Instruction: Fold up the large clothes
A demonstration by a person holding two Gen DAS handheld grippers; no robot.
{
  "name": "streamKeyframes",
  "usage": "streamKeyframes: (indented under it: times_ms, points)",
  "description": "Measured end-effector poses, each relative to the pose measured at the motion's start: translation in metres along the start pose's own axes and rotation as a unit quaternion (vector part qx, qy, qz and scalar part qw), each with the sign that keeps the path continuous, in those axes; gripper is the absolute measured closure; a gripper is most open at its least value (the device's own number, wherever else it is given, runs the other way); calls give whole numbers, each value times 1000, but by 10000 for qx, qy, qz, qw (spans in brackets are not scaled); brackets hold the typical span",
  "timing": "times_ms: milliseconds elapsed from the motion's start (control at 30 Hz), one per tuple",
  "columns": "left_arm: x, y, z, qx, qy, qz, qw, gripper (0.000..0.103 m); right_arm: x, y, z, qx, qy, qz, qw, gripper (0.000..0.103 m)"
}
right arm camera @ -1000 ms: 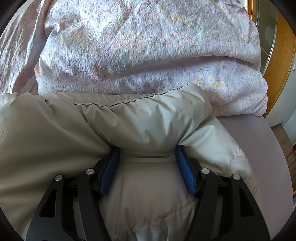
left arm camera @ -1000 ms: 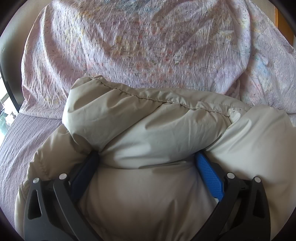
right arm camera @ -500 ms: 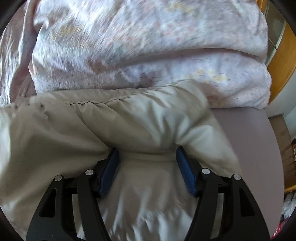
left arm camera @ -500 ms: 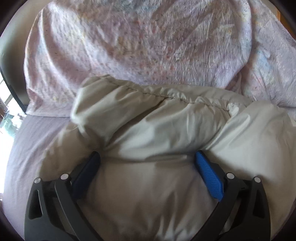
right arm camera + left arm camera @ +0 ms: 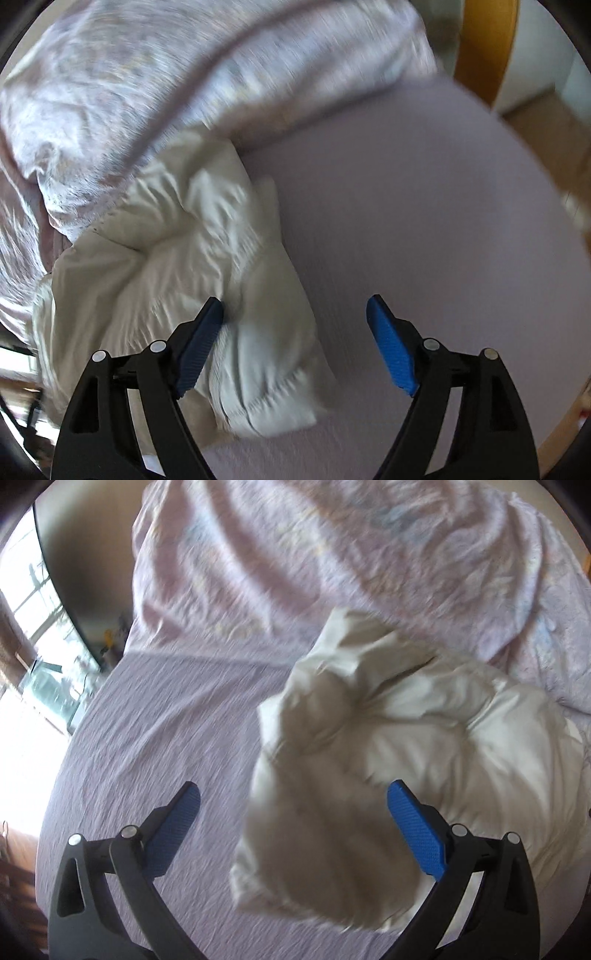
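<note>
**Padded jacket lying between the two spread grippers**

The left gripper (image 5: 293, 805) is being held wide apart, with nothing pressed by its blue pads; only the near left edge of the puffy cream padded jacket (image 5: 388, 746) is being framed between the jaws, while the bulk is lying ahead and to the right of it. The right gripper (image 5: 295, 321) is being opened, its jaws standing wide; the jacket's lower corner is being brushed or just overlapped by the left pad, which of the two cannot be told through the blur, and the rest is lying ahead and to the left. The bundle is thus being flanked by both grippers, neither clearly nearer. Its long axis is being run roughly across the lilac bed sheet (image 5: 155, 746), its far side touching the crumpled pink floral duvet (image 5: 332, 554) beyond.
</note>
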State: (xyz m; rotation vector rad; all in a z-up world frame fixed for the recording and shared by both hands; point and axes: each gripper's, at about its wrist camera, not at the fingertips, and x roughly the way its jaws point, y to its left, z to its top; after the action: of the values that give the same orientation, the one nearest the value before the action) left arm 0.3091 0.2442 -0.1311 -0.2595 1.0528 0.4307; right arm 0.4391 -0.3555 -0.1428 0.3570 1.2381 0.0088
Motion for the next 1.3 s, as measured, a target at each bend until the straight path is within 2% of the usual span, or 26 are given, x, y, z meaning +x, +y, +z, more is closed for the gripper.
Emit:
streamKeyframes:
  times_ms: [200, 267, 300, 367, 400, 467, 567, 667, 767, 867, 967, 1300]
  points:
    - [15, 10, -21, -226, 463, -239, 9984, 3, 16, -13, -11, 483, 512, 514, 9962, 19]
    - [17, 8, -24, -350, 565, -379, 9971, 7, 23, -13, -19, 624, 631, 668, 9938, 20]
    - [20, 8, -26, -465, 624, -503, 9957, 11, 26, -14, -23, 721, 691, 738, 9923, 23]
    - [23, 9, -28, -635, 666, -632, 9937, 20, 30, -15, -32, 900, 690, 923, 9893, 39]
    - [23, 10, -27, -724, 669, -688, 9928, 23, 28, -16, -36, 961, 658, 930, 9888, 42]
    - [22, 8, -26, -781, 657, -755, 9919, 31, 25, -13, -40, 961, 581, 831, 9902, 55]
    - [15, 4, -24, -750, 543, -723, 9931, 47, 15, -2, -46, 854, 454, 678, 9930, 67]
    - [2, 3, -25, -827, 418, -760, 9928, 67, 7, 2, -52, 869, 351, 684, 9932, 74]
    - [-10, 5, -24, -788, 267, -787, 9934, 74, -1, 5, -57, 841, 257, 766, 9932, 78]
    - [-25, 9, -29, -691, 125, -761, 9946, 76, -8, 7, -65, 794, 277, 869, 9927, 78]
    - [-51, 8, -48, -629, 96, -761, 9951, 76, -13, 6, -72, 771, 367, 999, 9913, 78]
    - [-89, 48, -107, -646, 279, -719, 9949, 75, -25, -9, -140, 777, 707, 1265, 9864, 78]
